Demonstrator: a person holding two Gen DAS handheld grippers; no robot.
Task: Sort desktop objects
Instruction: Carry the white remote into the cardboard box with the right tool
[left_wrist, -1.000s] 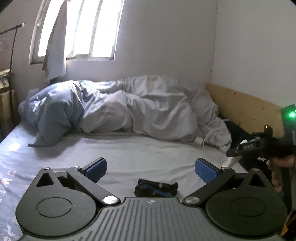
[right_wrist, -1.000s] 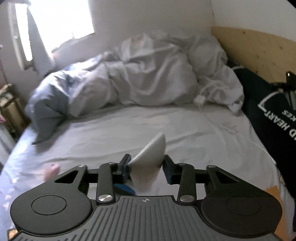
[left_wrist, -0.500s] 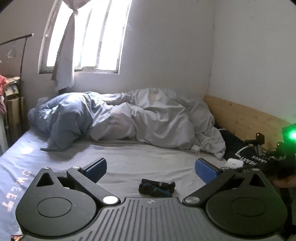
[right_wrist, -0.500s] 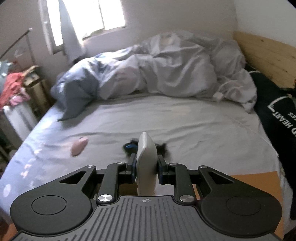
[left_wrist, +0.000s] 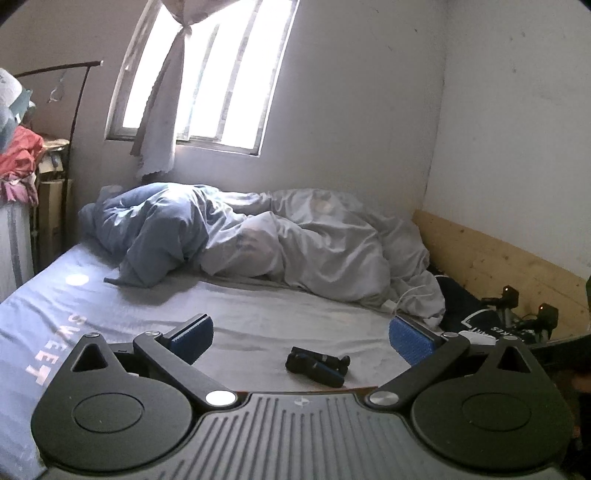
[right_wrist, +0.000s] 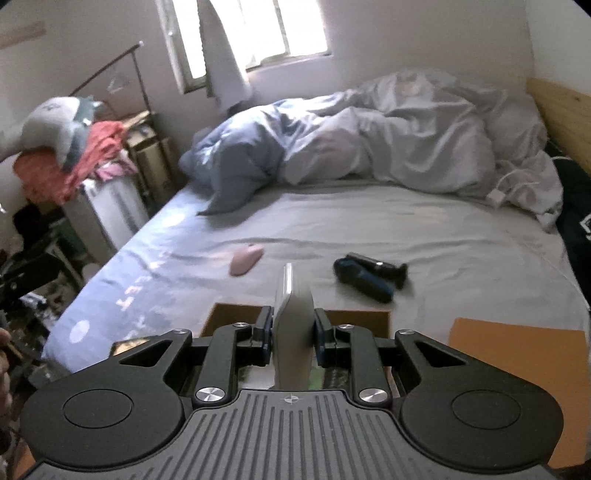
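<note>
1. Cardboard box (right_wrist: 369, 317) sits at six o'clock, under the right gripper (right_wrist: 293, 332).
2. White slab (right_wrist: 293, 325): stiff, light-looking, probably smooth; clamped edge-up across its flat faces.
3. Black gadget (right_wrist: 369, 275) at two o'clock, rigid; grip its body.
4. Pink mouse (right_wrist: 246, 260) at eleven o'clock.
5. Left gripper (left_wrist: 301, 338) gapes wide, empty.

White capitals "SWEET" printed on the blue bed sheet (left_wrist: 44, 332) near its left edge, readable in the left wrist view. Partial white lettering on a black garment (left_wrist: 480, 325) by the wooden headboard, too small to read.
</note>
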